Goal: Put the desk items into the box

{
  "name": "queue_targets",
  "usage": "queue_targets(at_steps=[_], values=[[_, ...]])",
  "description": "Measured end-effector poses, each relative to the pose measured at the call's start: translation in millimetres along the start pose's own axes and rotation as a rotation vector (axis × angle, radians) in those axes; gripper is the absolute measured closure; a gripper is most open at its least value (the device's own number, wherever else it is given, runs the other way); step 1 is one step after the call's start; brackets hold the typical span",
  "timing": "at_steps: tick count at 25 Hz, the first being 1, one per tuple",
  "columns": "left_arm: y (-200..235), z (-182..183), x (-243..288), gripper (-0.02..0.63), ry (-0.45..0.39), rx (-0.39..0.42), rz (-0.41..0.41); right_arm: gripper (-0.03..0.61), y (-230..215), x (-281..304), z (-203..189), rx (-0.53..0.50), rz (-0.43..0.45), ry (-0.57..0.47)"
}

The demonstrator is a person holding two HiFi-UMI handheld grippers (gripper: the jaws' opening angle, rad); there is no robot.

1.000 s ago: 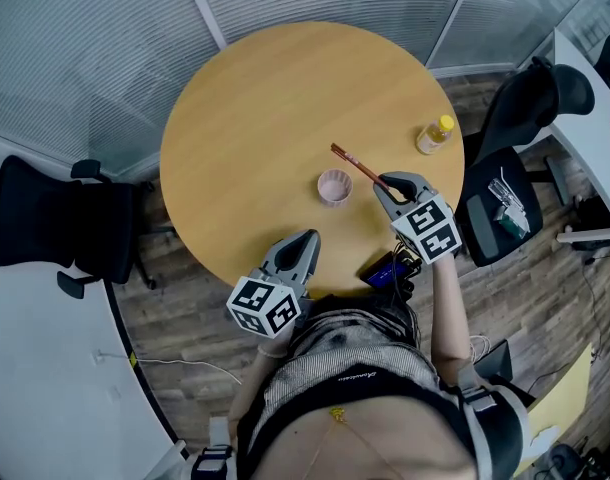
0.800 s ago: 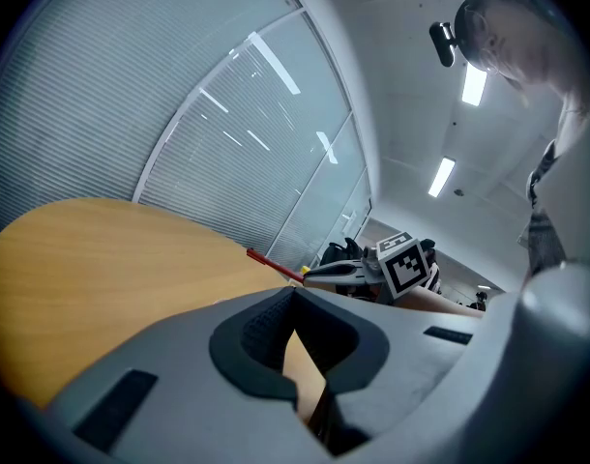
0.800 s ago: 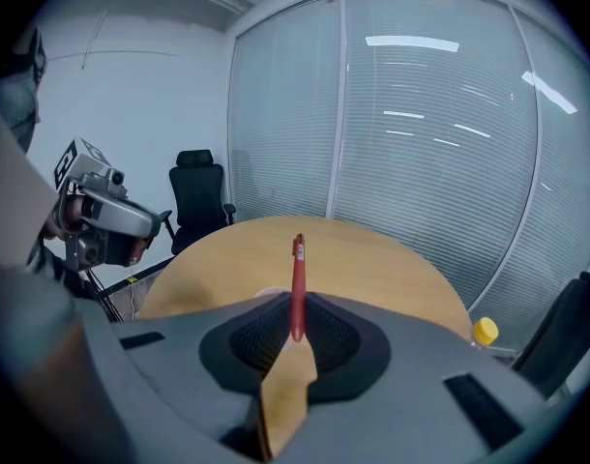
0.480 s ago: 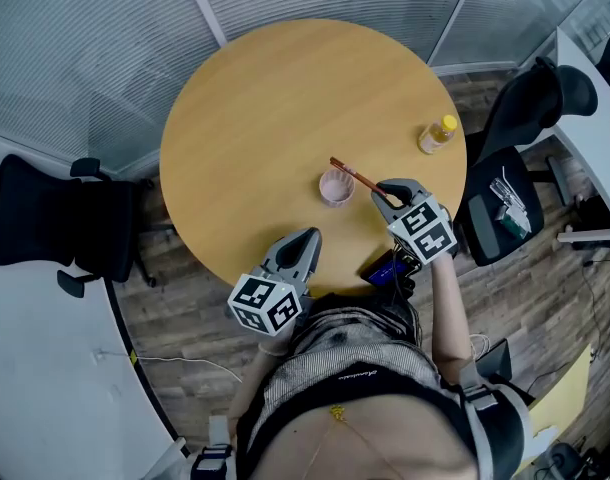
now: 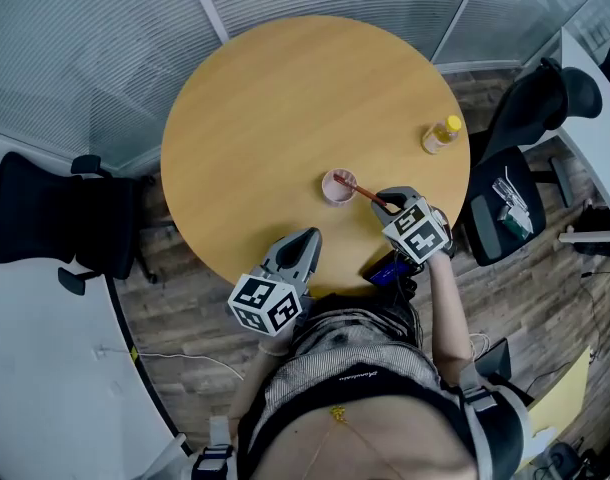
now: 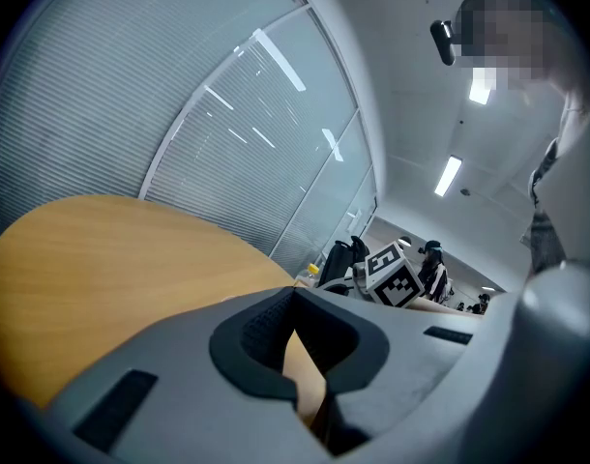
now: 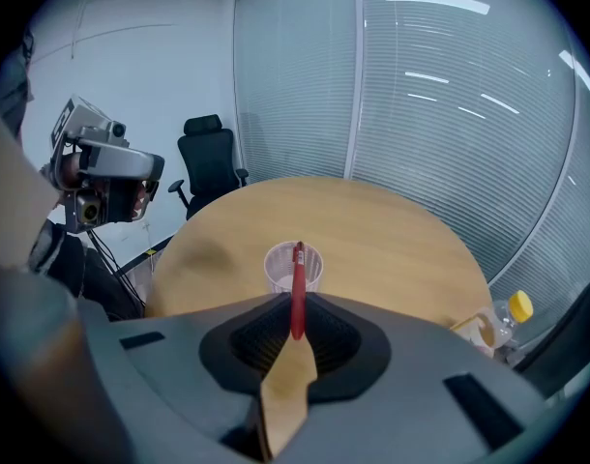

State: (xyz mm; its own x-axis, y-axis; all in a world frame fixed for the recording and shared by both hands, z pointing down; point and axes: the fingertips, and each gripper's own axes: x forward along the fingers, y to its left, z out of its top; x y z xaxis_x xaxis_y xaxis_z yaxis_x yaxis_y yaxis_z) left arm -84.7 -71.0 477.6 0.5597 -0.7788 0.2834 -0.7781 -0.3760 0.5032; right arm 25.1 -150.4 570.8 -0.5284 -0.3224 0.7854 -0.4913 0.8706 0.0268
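A small pale mesh cup stands on the round wooden table, right of centre. My right gripper sits just right of the cup, shut on a red pen that slants down to the left, its far end over the cup's mouth. In the right gripper view the pen runs straight from the jaws to the cup. My left gripper rests by the table's near edge, shut, with nothing in it; its own view faces across the bare tabletop.
A yellow-capped bottle stands near the table's right edge. A blue object hangs just below the near edge by my right hand. Black office chairs stand at left and right. Glass walls with blinds lie behind.
My right gripper has come down and tilted more steeply with the pen, bringing the pen's far end from above the table to the cup's mouth. The left gripper has stayed put.
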Motion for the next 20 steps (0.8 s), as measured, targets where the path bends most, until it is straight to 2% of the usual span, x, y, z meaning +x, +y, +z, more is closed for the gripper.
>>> queue_targets(at_steps=[20], values=[[12, 2, 3, 0.612, 0.002, -0.014, 0.01, 0.518, 4, 37, 0, -0.086, 0.039, 0.125]])
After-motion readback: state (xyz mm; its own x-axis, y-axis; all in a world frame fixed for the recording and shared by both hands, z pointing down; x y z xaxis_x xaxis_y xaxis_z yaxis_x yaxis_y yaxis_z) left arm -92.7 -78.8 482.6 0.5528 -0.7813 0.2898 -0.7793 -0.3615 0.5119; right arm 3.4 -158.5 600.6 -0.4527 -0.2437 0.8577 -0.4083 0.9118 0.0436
